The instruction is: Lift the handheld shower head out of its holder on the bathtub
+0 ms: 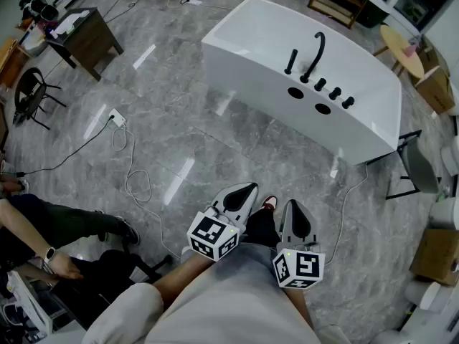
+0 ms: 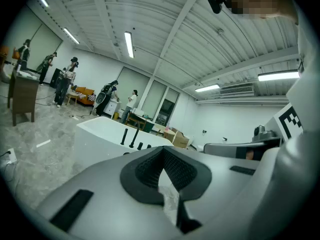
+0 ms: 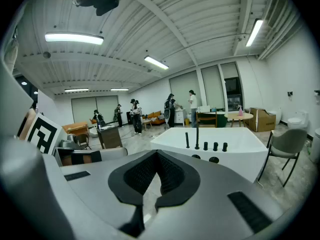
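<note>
Step in hand: the approach. Nothing on the bathtub point(image 1: 251, 84) has been touched, and both grippers are held low at the person's waist, well apart from the tub across the open floor.

Shower head: the straight black wand point(image 1: 290, 61) stands upright in its holder on the tub's deck. It is at the left end of the fitting row, just beside the curved spout point(image 1: 315, 52), with the knobs point(image 1: 335, 92) running off to the right of the spout.

Left gripper point(image 1: 244, 192): jaws pressed together and holding nothing. It points toward the tub, a little below level.

Right gripper point(image 1: 294, 210): jaws also closed with nothing between them. It faces the tub, with the wand in plain sight ahead.

Next move calls for: walking up to the fitting side of the tub. One gripper should then spread its jaws and set the pads on either side of the wand's upright shaft, clear of the spout.

Then: close firmly and draw the wand straight up out of the holder. I expect a hose to trail from it, so the lift should be slow.

Risk: the spout stands close by, so a wide or skewed approach could knock it.
</note>
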`<state>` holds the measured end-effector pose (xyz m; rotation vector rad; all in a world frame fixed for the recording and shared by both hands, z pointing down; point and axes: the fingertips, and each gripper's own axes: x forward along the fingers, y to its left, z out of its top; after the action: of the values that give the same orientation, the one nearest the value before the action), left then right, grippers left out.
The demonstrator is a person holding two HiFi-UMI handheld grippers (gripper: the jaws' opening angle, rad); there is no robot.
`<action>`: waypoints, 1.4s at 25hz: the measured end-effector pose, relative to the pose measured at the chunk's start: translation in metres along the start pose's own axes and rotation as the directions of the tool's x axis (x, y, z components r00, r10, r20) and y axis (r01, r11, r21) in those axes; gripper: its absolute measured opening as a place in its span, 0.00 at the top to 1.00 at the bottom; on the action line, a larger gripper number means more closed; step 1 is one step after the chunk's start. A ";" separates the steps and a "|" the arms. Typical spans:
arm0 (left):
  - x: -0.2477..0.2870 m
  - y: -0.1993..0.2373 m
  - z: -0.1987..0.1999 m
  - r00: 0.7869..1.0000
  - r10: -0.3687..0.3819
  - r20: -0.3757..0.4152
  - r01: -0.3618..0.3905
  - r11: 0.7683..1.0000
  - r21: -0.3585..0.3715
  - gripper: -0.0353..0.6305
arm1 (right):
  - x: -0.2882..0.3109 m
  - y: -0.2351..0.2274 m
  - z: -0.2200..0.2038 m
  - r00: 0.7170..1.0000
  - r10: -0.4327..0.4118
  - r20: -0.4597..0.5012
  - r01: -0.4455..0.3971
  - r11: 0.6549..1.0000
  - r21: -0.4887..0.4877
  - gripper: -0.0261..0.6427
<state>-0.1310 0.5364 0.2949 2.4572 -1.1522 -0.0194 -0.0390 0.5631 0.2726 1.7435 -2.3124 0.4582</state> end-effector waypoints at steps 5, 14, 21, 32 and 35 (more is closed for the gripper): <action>-0.001 0.006 0.001 1.000 0.028 0.004 -0.028 1.000 0.002 0.95 | 0.003 0.000 -0.004 1.000 0.023 -0.007 -0.023 1.000 0.002 0.93; 0.019 0.009 0.000 1.000 0.022 -0.011 -0.022 1.000 0.003 0.95 | 0.017 -0.013 -0.002 0.999 0.039 -0.006 -0.039 0.999 0.033 0.93; 0.066 0.004 0.008 0.999 0.026 -0.031 -0.026 1.000 -0.004 0.95 | 0.044 -0.051 0.016 0.998 0.070 -0.006 -0.069 0.996 0.063 0.93; 0.172 -0.007 0.030 0.998 0.059 -0.023 -0.059 0.998 0.028 0.95 | 0.102 -0.132 0.054 0.989 0.150 -0.001 -0.150 0.988 0.034 0.93; 0.195 -0.013 0.033 0.998 0.066 -0.017 -0.065 0.997 0.034 0.95 | 0.113 -0.152 0.061 0.986 0.165 0.002 -0.165 0.986 0.025 0.93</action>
<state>0.0003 0.3880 0.2917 2.4422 -1.2346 0.0419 0.0770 0.4016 0.2735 1.5687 -2.4720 0.5176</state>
